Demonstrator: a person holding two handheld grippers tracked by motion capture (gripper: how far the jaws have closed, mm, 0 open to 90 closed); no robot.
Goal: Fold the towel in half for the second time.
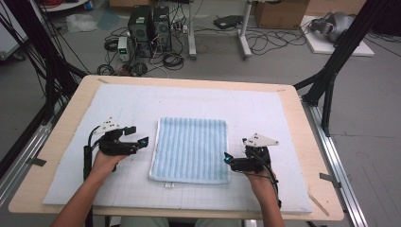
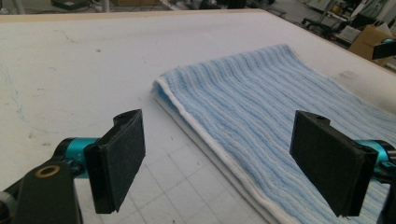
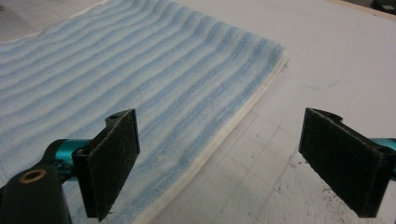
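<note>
Blue striped towel — folded, white-edged.

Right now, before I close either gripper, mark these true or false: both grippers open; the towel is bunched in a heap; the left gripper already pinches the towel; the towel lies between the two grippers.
1. Both grippers are open. True: the left gripper and right gripper both have their jaws spread.
2. The towel is bunched in a heap. False: the blue striped towel lies flat on the white mat.
3. The left gripper already pinches the towel. False: nothing sits between its jaws.
4. The towel lies between the two grippers. True.
</note>
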